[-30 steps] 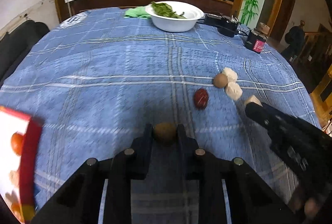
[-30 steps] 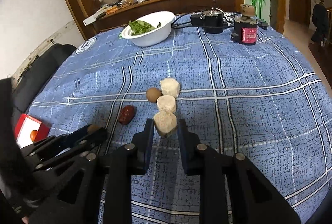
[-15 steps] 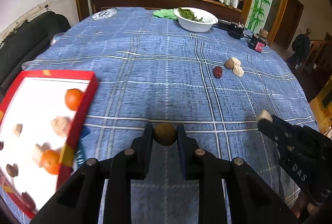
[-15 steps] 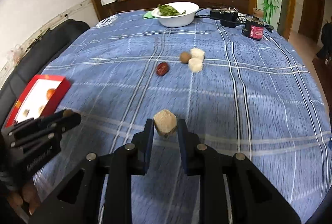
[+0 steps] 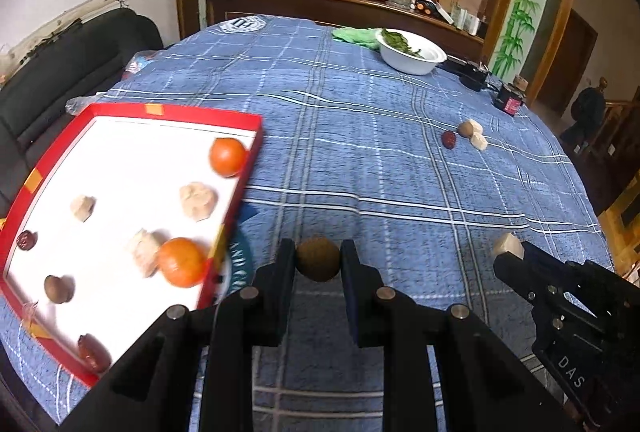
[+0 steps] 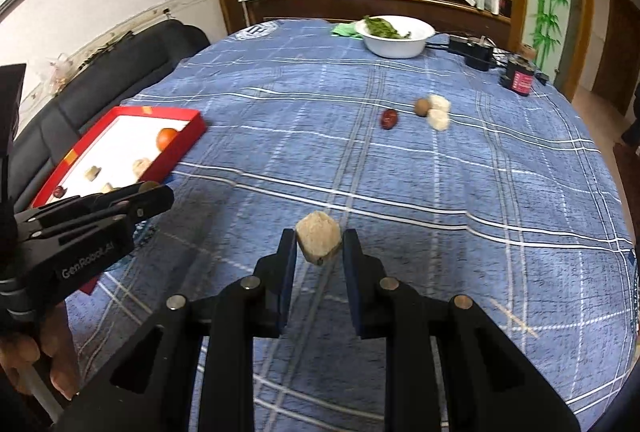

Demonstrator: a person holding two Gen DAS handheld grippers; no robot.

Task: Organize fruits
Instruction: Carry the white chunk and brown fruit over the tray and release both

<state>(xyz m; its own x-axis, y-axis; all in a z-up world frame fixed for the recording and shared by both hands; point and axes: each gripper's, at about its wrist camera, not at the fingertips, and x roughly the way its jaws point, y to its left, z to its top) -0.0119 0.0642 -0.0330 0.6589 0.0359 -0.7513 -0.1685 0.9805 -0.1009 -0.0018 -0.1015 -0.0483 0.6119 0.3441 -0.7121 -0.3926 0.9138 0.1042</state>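
Observation:
My left gripper [image 5: 318,264] is shut on a round brown fruit [image 5: 318,258], held above the blue cloth just right of the red tray [image 5: 160,109]. The tray's white floor holds two oranges [image 5: 227,157], pale chunks and dark dates. My right gripper [image 6: 319,248] is shut on a pale beige chunk [image 6: 319,242] above the cloth; it also shows in the left wrist view [image 5: 508,246]. A red date [image 6: 388,119], a brown fruit [image 6: 421,107] and two pale chunks [image 6: 438,119] lie together farther back on the cloth.
A white bowl of greens [image 6: 394,35] stands at the far side, with a black box [image 6: 476,52] and a red-labelled jar [image 6: 519,77] to its right. A dark sofa [image 6: 120,72] is left of the table. A wooden cabinet stands behind.
Both grippers have pulled back and swung left with their loads. The red tray has come fully into view beside my left gripper, and the loose fruit group now lies farther away.

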